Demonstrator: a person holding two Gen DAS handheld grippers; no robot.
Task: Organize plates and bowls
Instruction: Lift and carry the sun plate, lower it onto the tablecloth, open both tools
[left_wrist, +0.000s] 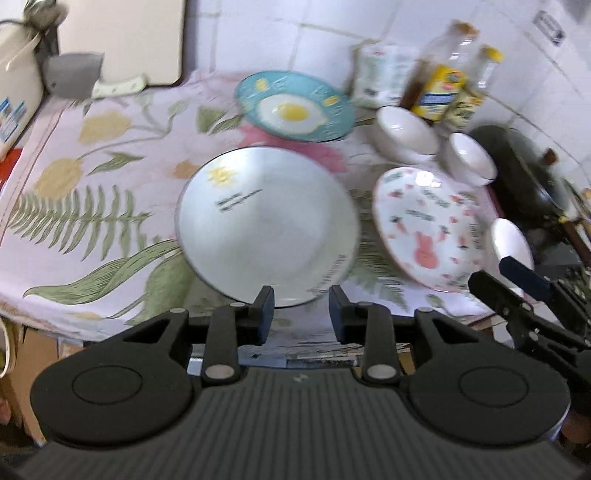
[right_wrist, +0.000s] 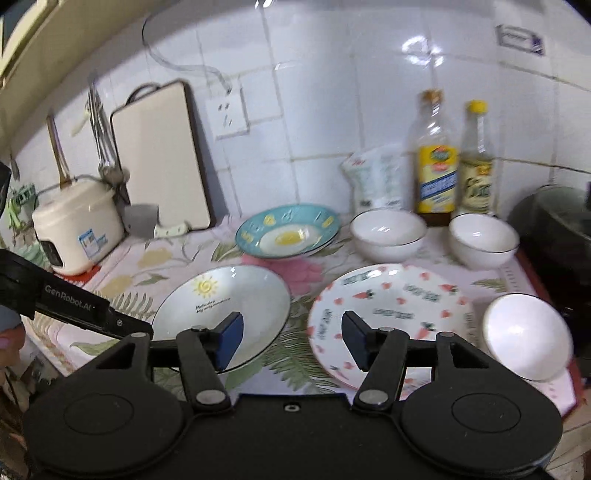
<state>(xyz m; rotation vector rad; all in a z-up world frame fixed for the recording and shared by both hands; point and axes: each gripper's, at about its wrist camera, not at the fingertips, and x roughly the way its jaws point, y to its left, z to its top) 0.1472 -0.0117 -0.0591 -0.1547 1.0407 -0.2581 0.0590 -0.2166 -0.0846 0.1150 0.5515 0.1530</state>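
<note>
Three plates lie on the floral cloth: a white sun plate, a blue egg plate behind it, and a pink carrot plate to the right. Three white bowls stand near them: two at the back, one at the front right. My left gripper is open and empty, just short of the sun plate's near rim. My right gripper is open and empty, above the gap between the sun and carrot plates.
Two bottles and a bag stand at the tiled wall. A rice cooker, a cleaver and a cutting board are at the back left. A dark wok sits at the right. The table edge runs close below the plates.
</note>
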